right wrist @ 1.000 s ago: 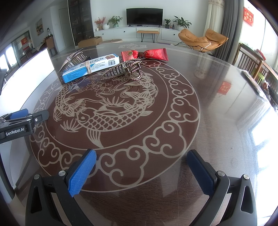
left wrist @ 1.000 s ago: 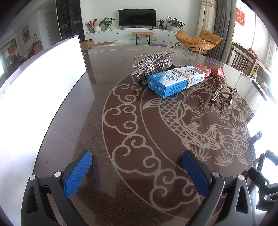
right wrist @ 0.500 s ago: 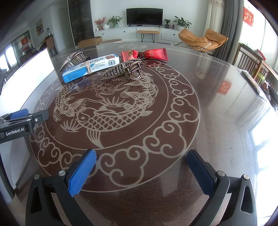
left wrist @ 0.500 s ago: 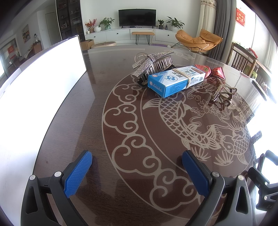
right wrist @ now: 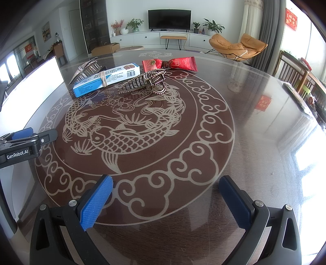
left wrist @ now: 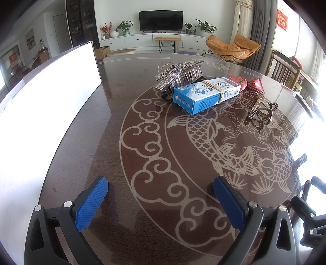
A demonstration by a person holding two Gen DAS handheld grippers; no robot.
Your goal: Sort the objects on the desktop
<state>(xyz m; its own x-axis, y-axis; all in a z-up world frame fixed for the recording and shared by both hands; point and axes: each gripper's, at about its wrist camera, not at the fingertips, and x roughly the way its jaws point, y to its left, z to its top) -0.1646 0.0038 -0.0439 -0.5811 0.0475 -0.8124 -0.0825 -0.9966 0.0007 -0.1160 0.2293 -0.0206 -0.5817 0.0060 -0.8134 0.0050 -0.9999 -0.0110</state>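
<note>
Surface: dark glossy round table [right wrist: 254, 142] with a pale carp-and-cloud inlay; a white panel [left wrist: 40, 102] stands at its left edge.
Room: living room with a TV [right wrist: 169, 19], white cabinets and an orange chair [right wrist: 238, 45].
Blue box [left wrist: 205, 94]: far side of the table, banded, long axis running left-near to right-far.
Silver hair clip [left wrist: 179, 76]: touching the box behind it.
Bronze hair clip [right wrist: 144, 81]: just right of the box, roughly parallel.
Red candy [right wrist: 170, 63]: beyond both.
Left gripper [left wrist: 161, 195]: spread wide, empty.
Right gripper [right wrist: 166, 193]: spread wide, empty.
</note>
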